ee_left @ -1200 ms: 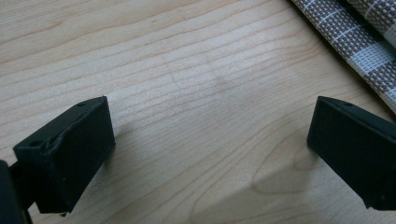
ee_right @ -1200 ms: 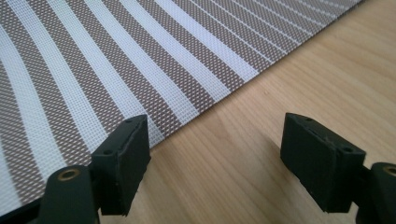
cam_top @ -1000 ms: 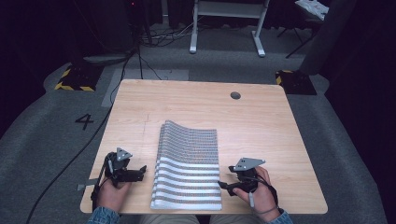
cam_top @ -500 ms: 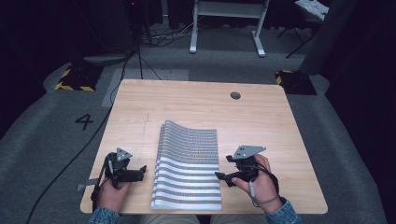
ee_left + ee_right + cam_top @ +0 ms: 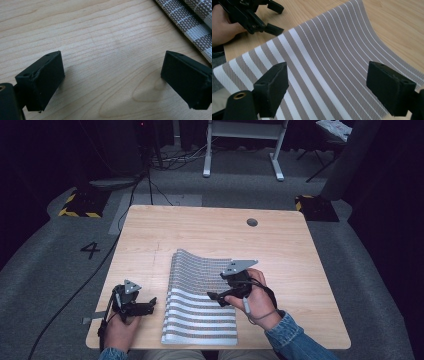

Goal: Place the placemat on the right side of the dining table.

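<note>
The wooden table (image 5: 210, 235) is carrying everything, its pale top showing a small dark round hole (image 5: 252, 222) near the far right corner. A striped mat (image 5: 202, 305), woven in grey-brown and white bands, is lying on the near half of the table, a little right of the middle; its near edge is reaching almost to the table's near edge, and its far end is curling up off the wood. The wide stripes are sitting toward the near edge and the thin ones toward the far end.

The right gripper (image 5: 216, 297), held in the person's right hand (image 5: 257, 295), is hovering over the right part of the mat, pointing toward the table's left edge. Its jaws have just been opening; in the right gripper view (image 5: 324, 87) they are standing wide apart above the mat with nothing pinched between them.

The left gripper (image 5: 150, 304) is resting at the near left corner of the table, just beside the mat's left edge. In the left gripper view (image 5: 112, 82) its jaws are released, spread over bare wood, with the mat (image 5: 192, 22) off to one side.
</note>
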Motion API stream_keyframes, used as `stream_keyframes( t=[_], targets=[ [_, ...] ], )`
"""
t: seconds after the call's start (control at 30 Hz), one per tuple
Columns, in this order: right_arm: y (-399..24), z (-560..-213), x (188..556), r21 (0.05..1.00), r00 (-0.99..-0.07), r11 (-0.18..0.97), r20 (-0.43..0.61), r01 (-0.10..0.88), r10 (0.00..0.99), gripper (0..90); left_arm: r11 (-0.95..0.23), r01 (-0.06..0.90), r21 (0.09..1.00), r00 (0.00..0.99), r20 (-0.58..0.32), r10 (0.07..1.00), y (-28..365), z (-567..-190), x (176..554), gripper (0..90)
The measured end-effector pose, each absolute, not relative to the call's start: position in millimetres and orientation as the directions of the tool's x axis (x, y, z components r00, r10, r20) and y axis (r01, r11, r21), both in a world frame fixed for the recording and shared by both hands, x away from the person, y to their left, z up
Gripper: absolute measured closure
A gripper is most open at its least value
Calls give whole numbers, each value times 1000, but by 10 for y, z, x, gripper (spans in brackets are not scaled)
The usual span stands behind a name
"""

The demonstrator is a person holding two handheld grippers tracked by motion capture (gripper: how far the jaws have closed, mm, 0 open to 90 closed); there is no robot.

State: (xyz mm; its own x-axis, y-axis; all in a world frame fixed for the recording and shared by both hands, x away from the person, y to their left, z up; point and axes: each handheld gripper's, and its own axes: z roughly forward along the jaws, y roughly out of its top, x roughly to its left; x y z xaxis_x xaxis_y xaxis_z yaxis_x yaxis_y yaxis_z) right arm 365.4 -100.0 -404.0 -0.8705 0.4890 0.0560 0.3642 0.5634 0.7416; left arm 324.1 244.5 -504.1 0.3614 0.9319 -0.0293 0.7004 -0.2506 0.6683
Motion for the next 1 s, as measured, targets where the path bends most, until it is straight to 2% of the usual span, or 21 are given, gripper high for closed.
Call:
stream_keyframes(
  t=[0.33,0.43,0.63,0.87,1.0],
  targets=[
    [-570,-4010,3817,746,-898,584,43,321,438,177,-249,700,669,362,-32,931,2446,-5041,3243,50],
    [-465,-4021,3849,751,-903,585,36,308,429,207,-255,697,670,369,-30,929,2450,-5042,3250,50],
    [-265,-4140,3923,748,-901,578,61,325,429,188,-258,698,668,373,-32,927,2453,-5039,3256,50],
    [-21,-4344,3975,743,-862,516,162,426,480,164,-256,698,668,372,-33,928,2452,-5040,3255,50],
    [113,-4455,3959,731,-866,537,147,421,478,164,-256,699,668,372,-33,928,2452,-5040,3256,50]
  ],
)
